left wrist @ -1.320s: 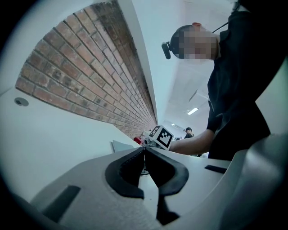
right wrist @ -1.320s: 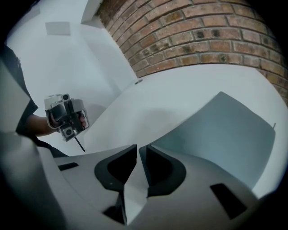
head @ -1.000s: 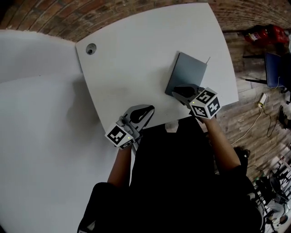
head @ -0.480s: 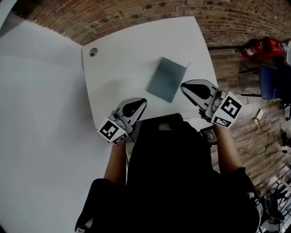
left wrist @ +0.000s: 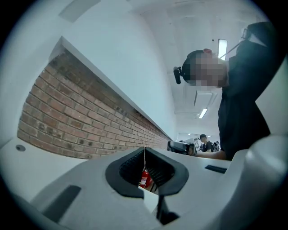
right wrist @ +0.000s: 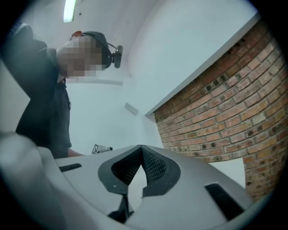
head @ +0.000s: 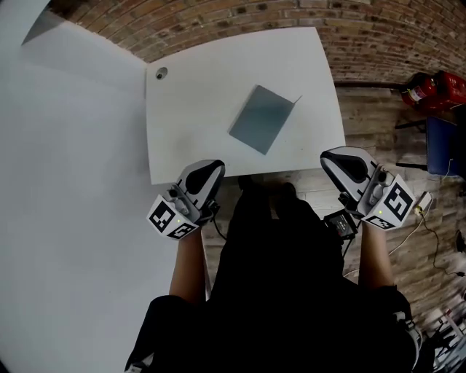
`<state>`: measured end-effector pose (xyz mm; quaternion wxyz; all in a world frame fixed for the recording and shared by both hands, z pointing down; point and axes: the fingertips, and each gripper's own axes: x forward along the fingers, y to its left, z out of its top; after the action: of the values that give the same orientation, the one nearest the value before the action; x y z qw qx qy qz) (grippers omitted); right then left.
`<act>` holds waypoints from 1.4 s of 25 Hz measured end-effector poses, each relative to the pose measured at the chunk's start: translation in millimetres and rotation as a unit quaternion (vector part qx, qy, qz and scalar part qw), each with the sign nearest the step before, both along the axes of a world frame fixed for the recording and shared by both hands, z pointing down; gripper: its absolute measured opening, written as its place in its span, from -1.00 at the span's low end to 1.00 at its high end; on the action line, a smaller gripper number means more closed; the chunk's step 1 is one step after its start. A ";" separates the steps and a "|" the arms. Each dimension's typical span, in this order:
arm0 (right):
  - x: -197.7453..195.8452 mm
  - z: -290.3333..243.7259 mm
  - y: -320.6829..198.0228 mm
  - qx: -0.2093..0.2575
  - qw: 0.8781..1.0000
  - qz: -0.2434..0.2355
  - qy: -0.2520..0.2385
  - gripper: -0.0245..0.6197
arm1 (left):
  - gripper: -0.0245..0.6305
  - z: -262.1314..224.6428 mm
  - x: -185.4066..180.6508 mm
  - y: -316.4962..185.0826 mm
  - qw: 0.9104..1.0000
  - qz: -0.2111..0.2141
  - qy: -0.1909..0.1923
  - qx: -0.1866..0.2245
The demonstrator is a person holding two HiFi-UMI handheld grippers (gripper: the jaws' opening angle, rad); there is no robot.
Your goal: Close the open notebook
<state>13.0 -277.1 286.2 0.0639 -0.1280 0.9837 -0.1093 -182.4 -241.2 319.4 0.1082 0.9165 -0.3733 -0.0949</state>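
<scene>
The grey notebook (head: 262,119) lies closed and flat on the white table (head: 196,124), right of its middle, with a thin marker sticking out at its far corner. My left gripper (head: 206,167) hangs over the table's near edge, left of the notebook and well apart from it. Its jaws are shut and empty, as the left gripper (left wrist: 145,151) shows in its own view. My right gripper (head: 337,157) is off the table's near right corner, also clear of the notebook. In the right gripper view the right gripper (right wrist: 141,149) is shut on nothing and faces a brick wall.
A round cable hole (head: 161,73) sits at the table's far left corner. A brick wall (head: 218,18) runs behind the table. A red fire extinguisher (head: 429,87) and a blue chair (head: 445,146) stand on the wooden floor at the right. A white surface (head: 65,182) lies left of the table.
My right gripper has left the notebook's near edge and drawn back to the right, off the table. The left gripper has also pulled back toward the person. The notebook stays closed.
</scene>
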 end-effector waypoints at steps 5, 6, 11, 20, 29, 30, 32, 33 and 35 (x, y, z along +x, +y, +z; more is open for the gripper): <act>8.1 14.7 29.9 -0.018 1.000 -0.017 -0.013 -0.90 | -0.87 -11.9 21.0 41.1 1.000 0.012 0.006 0.001; 5.2 18.7 35.8 -0.022 1.000 -0.020 -0.012 -0.90 | -0.87 -9.8 23.7 48.7 1.000 0.017 0.006 0.000; -24.8 28.1 78.4 -0.034 0.999 -0.035 0.019 -0.90 | -0.87 6.8 22.6 88.7 0.999 0.027 0.015 -0.015; -74.6 19.9 200.8 -0.019 0.997 -0.052 0.056 -0.90 | -0.87 4.7 -1.1 206.7 0.999 0.032 0.028 0.012; -77.8 41.8 298.3 -0.042 0.993 -0.063 0.088 -0.90 | -0.87 41.8 -16.9 296.3 0.998 0.010 0.063 -0.011; -75.4 41.6 305.5 -0.038 0.993 -0.068 0.091 -0.90 | -0.87 43.1 -13.3 303.3 0.998 0.010 0.064 -0.011; -68.9 37.0 316.4 -0.031 0.993 -0.077 0.085 -0.90 | -0.87 40.6 -2.4 315.7 0.998 0.010 0.059 -0.006; -65.5 33.7 320.9 -0.028 0.993 -0.082 0.079 -0.90 | -0.87 36.4 3.9 320.8 0.999 0.009 0.054 -0.002; -58.9 27.1 330.3 -0.018 0.993 -0.093 0.071 -0.90 | -0.87 24.4 16.5 329.5 0.999 0.006 0.044 0.010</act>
<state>-45.9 53.2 313.4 -0.0190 -0.0444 0.9912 -0.1235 -165.8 88.3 343.8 0.1160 0.9146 -0.3617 -0.1385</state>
